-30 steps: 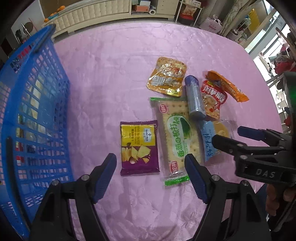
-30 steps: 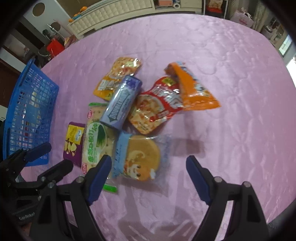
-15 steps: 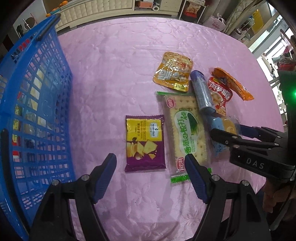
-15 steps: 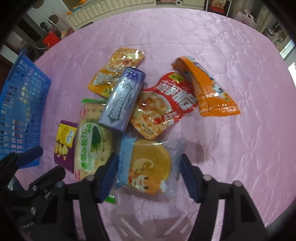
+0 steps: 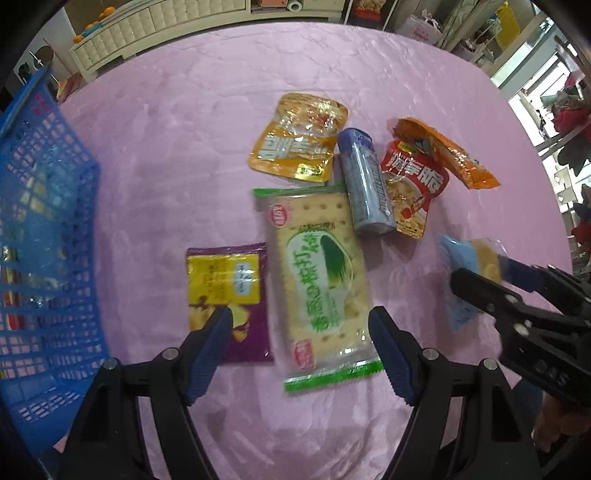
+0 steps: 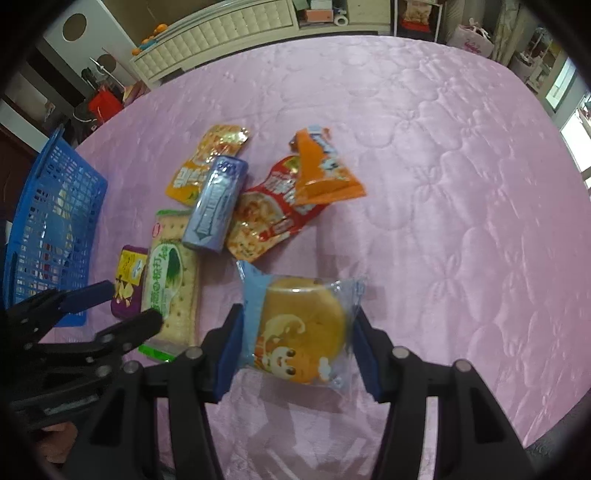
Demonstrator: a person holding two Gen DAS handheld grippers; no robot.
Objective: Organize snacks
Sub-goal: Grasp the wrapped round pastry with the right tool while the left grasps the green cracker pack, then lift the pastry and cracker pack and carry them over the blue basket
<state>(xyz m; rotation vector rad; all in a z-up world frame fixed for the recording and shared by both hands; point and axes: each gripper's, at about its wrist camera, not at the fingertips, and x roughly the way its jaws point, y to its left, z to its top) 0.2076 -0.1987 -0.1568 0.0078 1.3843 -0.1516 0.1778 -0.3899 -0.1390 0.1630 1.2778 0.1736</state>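
Several snack packs lie on the pink cloth. My right gripper (image 6: 297, 347) is shut on the blue-wrapped round cake (image 6: 301, 328) and holds it just above the cloth; it also shows in the left wrist view (image 5: 467, 273). My left gripper (image 5: 299, 343) is open, its fingers over the purple chip pack (image 5: 227, 291) and the green cracker pack (image 5: 319, 273). Beyond lie a yellow pouch (image 5: 299, 142), a blue-grey tube (image 5: 364, 188), a red pouch (image 5: 413, 188) and an orange pack (image 5: 447, 157). The blue basket (image 5: 40, 240) stands at the left.
The pink quilted cloth (image 6: 443, 184) runs wide to the right of the snacks. A white cabinet (image 6: 221, 33) and room clutter stand beyond the far table edge. The basket also shows in the right wrist view (image 6: 51, 229), behind my left gripper (image 6: 110, 306).
My right gripper closed on the blue-wrapped cake and lifted it away from the pile. My left gripper moved in over the purple and green packs, still open.
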